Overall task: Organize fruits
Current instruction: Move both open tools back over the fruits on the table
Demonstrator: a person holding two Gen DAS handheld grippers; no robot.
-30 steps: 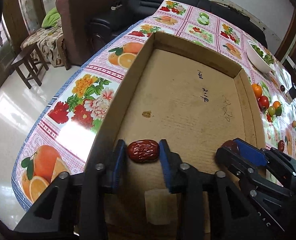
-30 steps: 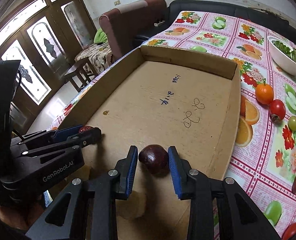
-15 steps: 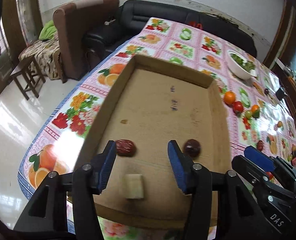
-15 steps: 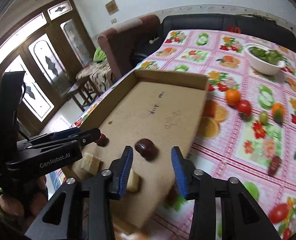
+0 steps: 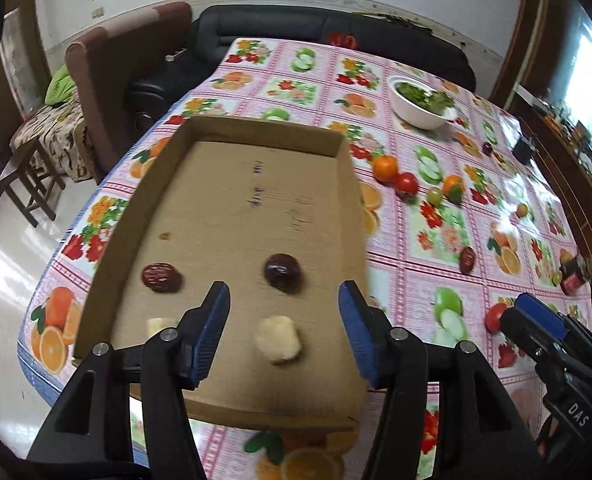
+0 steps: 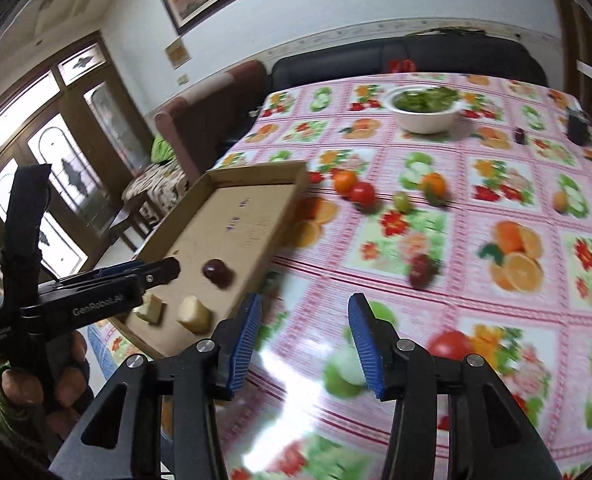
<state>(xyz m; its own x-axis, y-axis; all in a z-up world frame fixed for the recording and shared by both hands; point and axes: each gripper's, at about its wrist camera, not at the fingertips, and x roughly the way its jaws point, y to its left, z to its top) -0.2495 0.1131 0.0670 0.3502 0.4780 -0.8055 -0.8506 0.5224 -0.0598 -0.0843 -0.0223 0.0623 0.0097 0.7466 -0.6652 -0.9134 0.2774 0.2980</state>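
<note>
A cardboard tray (image 5: 231, 132) holds a wrinkled red date (image 5: 161, 277), a dark round fruit (image 5: 282, 273) and two pale fruit chunks (image 5: 277, 339). My left gripper (image 5: 283, 292) hovers above the tray's near end, its jaws opening, with nothing gripped. Over the flowered tablecloth to the right of the tray (image 6: 255, 172), my right gripper (image 6: 306, 308) is opening too, with nothing between its fingers. Loose fruit lies ahead of it: another red date (image 6: 422, 270), an orange (image 6: 344, 182), a tomato (image 6: 363, 194) and a small green fruit (image 6: 402, 202).
A white bowl of greens (image 5: 418, 106) stands at the far side of the table. A black sofa (image 5: 336, 36) and a brown armchair (image 5: 107, 64) lie beyond the table's edge. A person's hand (image 6: 35, 380) holds the left gripper at the table's near left corner.
Both grippers let go of their fruit, the left the red date, the right the dark round one. Both drew back and up, jaws widening. The right swung off the tray over the tablecloth.
</note>
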